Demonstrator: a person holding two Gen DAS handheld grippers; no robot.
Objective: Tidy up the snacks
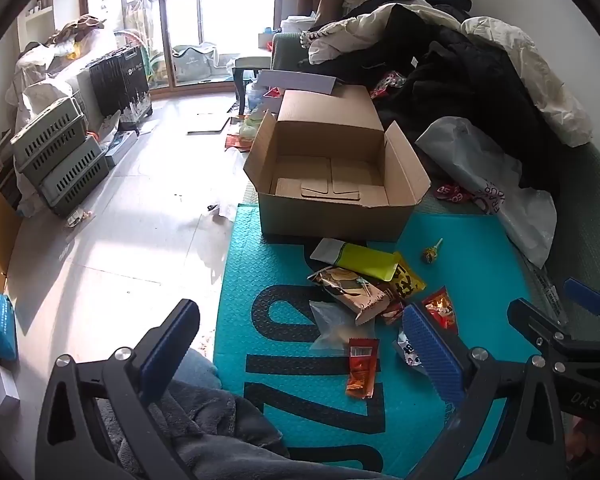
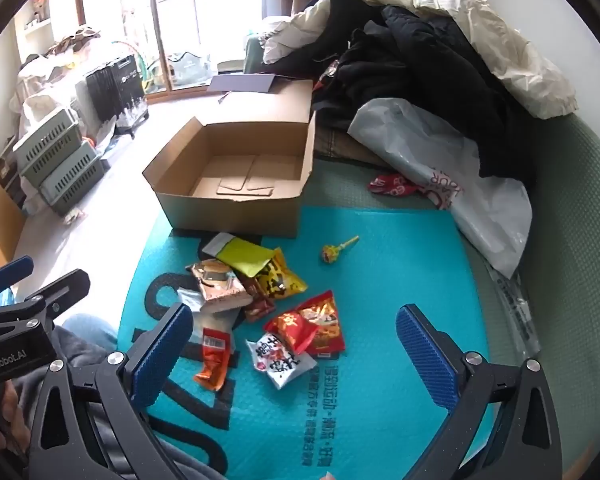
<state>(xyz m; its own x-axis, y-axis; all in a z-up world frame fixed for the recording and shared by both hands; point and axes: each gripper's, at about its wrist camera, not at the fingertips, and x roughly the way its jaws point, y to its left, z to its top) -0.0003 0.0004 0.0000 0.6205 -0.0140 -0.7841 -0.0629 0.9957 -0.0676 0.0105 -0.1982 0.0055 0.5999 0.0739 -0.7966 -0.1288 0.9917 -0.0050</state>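
A heap of dark and cream clothing (image 2: 428, 52) fills the far right of the green couch surface, and its lower edge is buried under a grey plastic bag (image 2: 460, 176) whose red lettering is creased and only partly readable. A teal padded mailer (image 2: 400, 264) lies flat in front; its large black print is cut off by the frame edge and by the snacks on it.

On its far edge sits an open cardboard box (image 2: 236, 204), flaps up, holding nothing but its folded bottom panels.

The snacks lie in a loose pile on the mailer, just in front of the box. A yellow-green packet (image 2: 244, 256) overlaps a yellow bag (image 2: 280, 276) and a brown-and-pink wrapper (image 2: 220, 284); a small dark packet beneath them is mostly hidden. Nearer lie red chip bags (image 2: 312, 320), a white pouch (image 2: 280, 360) and an orange-red sachet (image 2: 214, 356). A lollipop (image 2: 334, 250) rests apart to the right.

The left gripper (image 1: 300, 344) and the right gripper (image 2: 296, 352) both hover above the pile with jaws spread wide, nothing between them. In the left wrist view its right finger hides part of the red bags.
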